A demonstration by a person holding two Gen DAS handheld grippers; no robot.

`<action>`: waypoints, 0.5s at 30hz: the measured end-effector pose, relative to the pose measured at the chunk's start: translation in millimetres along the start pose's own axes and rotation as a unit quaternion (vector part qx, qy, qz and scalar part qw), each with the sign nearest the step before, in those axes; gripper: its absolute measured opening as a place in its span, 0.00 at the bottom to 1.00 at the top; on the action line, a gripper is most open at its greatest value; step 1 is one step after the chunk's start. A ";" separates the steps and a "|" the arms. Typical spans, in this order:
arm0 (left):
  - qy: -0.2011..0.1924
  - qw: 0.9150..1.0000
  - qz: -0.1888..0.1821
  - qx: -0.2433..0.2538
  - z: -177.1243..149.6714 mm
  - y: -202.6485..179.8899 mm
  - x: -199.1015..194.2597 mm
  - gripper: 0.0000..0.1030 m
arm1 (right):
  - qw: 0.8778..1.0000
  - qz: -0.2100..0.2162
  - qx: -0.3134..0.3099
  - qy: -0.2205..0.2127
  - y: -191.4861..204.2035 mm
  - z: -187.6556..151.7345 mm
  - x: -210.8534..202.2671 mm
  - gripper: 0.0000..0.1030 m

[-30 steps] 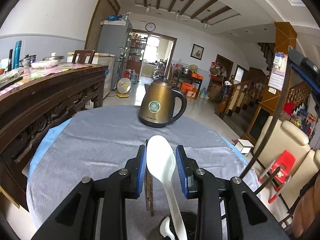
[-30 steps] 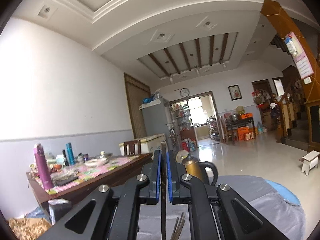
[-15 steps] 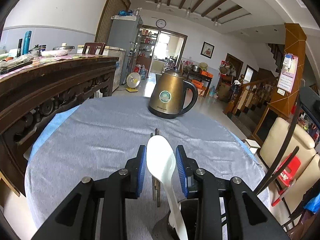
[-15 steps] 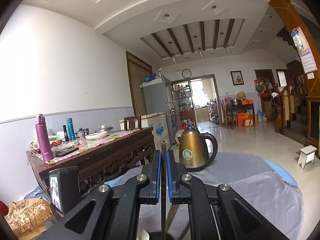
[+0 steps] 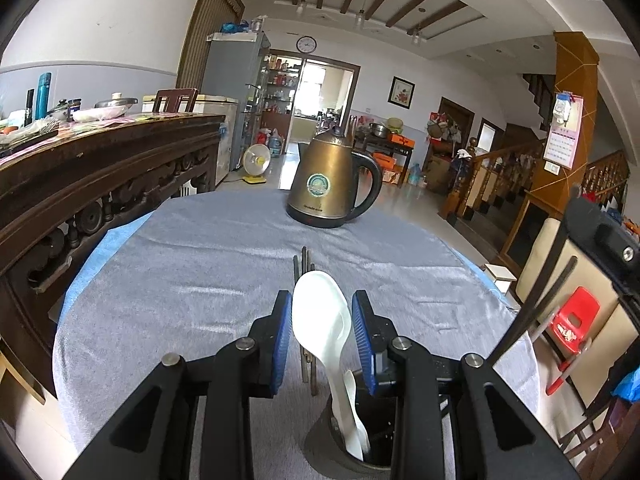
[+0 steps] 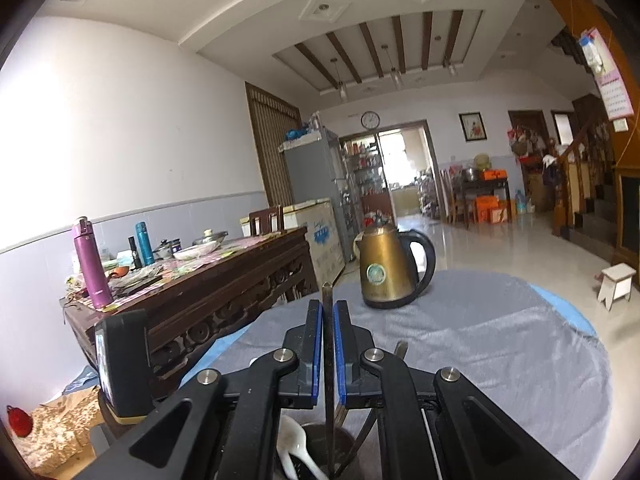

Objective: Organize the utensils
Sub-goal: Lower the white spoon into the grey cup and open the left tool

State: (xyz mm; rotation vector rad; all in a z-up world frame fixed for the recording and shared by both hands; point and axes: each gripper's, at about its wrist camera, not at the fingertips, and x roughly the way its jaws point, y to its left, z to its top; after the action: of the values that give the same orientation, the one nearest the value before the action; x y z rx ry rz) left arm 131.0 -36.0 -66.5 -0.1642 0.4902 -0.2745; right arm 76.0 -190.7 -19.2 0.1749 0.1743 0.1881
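Colours on and around the round table

A white spoon [image 5: 320,316] is seen between blue pads [image 5: 282,332] on black fingers, above a dark holder [image 5: 320,432]. A grey cloth [image 5: 192,280] is laid over a blue one [image 5: 92,264]. A bronze kettle [image 5: 330,184] with a black handle and a round green badge stands at the far side. Dark chopsticks [image 5: 304,260] lie on the grey. At left, a purple flask [image 6: 92,264], a teal flask [image 6: 143,243] and a floral cover [image 6: 208,258] are carried by a dark carved sideboard [image 5: 100,184].

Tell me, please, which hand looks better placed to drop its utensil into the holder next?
Probably the left gripper: its white spoon already has its handle down inside the dark holder. The right gripper pinches a chopstick reaching the holder too.
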 end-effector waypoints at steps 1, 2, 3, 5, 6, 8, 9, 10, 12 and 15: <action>0.000 1.000 -0.002 0.000 0.3 0.6 -1.3 0.31 | 1.000 0.001 0.001 0.002 -0.2 -0.2 -0.6 0.08; 0.000 1.000 -0.005 0.000 0.8 0.9 -2.4 0.31 | 1.000 0.004 0.002 0.007 -0.8 0.1 -1.1 0.08; 0.000 1.000 -0.010 0.000 0.8 1.3 -4.5 0.32 | 1.000 0.007 0.005 0.010 -1.5 0.5 -1.4 0.08; -0.002 1.000 -0.014 0.001 1.6 1.6 -7.4 0.42 | 1.000 0.011 0.010 0.009 -0.7 1.9 -2.3 0.08; -0.005 1.000 -0.013 0.002 1.4 1.8 -9.7 0.44 | 1.000 0.013 0.013 0.008 -1.1 2.4 -3.5 0.09; -0.014 1.000 -0.010 0.002 1.2 4.0 -15.4 0.47 | 1.000 0.014 0.019 0.004 -3.6 4.3 -7.3 0.15; -0.015 1.000 -0.008 0.001 1.4 5.0 -16.7 0.48 | 1.000 0.014 0.022 0.000 -4.5 5.3 -9.3 0.17; -0.016 1.000 -0.007 -0.002 1.6 7.5 -17.8 0.48 | 1.000 0.012 0.026 -0.006 -7.0 6.5 -13.2 0.18; -0.016 1.000 -0.003 -0.010 2.0 13.6 -19.8 0.50 | 0.999 0.005 0.028 -0.014 -6.3 7.9 -15.1 0.17; -0.013 1.000 0.004 -0.019 1.5 21.7 -19.8 0.51 | 0.999 -0.008 0.035 -0.020 -9.2 10.4 -16.9 0.17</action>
State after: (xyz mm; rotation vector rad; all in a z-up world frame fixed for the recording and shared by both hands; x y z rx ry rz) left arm 119.8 -9.4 -61.3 -0.2021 0.4701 -0.2550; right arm 63.2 -204.6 -8.2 0.2474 0.1433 0.1623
